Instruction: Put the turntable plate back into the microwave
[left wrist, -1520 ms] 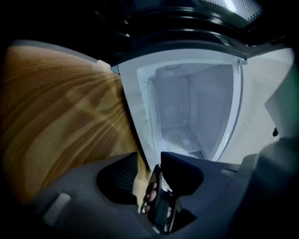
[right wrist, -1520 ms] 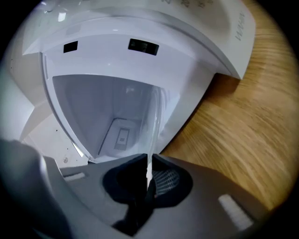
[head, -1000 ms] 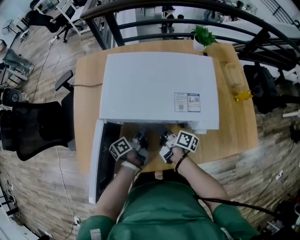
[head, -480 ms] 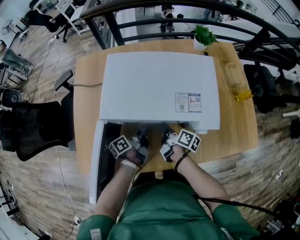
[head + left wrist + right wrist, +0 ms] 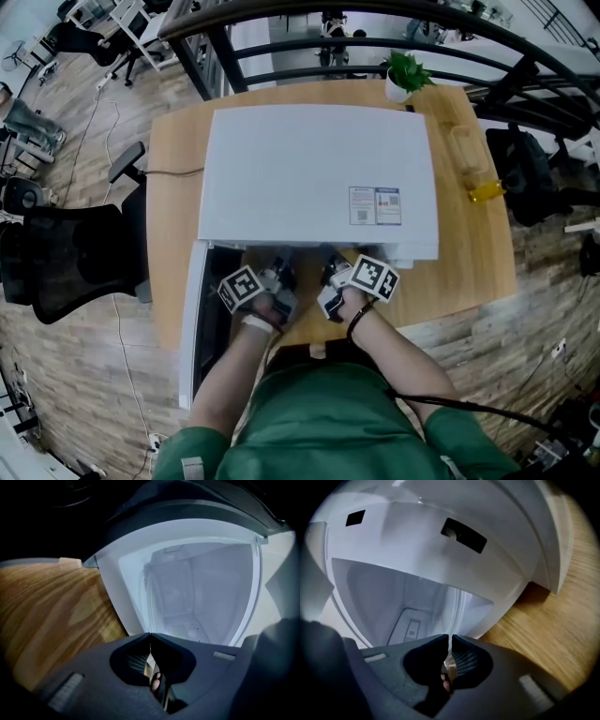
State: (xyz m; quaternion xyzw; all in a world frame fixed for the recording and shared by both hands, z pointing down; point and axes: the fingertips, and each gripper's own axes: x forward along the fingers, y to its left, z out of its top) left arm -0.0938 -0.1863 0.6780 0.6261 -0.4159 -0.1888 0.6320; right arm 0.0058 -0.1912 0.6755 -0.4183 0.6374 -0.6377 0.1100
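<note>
Clamping the near rim of the turntable plate point(image 5: 453, 611), our left gripper point(image 5: 150, 634) and right gripper point(image 5: 450, 637) sit side by side at the microwave point(image 5: 319, 169) mouth. We judge: keep both level, slide straight into the cavity point(image 5: 206, 588), centre it before releasing.

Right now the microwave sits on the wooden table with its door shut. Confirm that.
Not quite. The microwave does sit on the wooden table, but its door is open, swung out to the left. The head view shows it.
</note>
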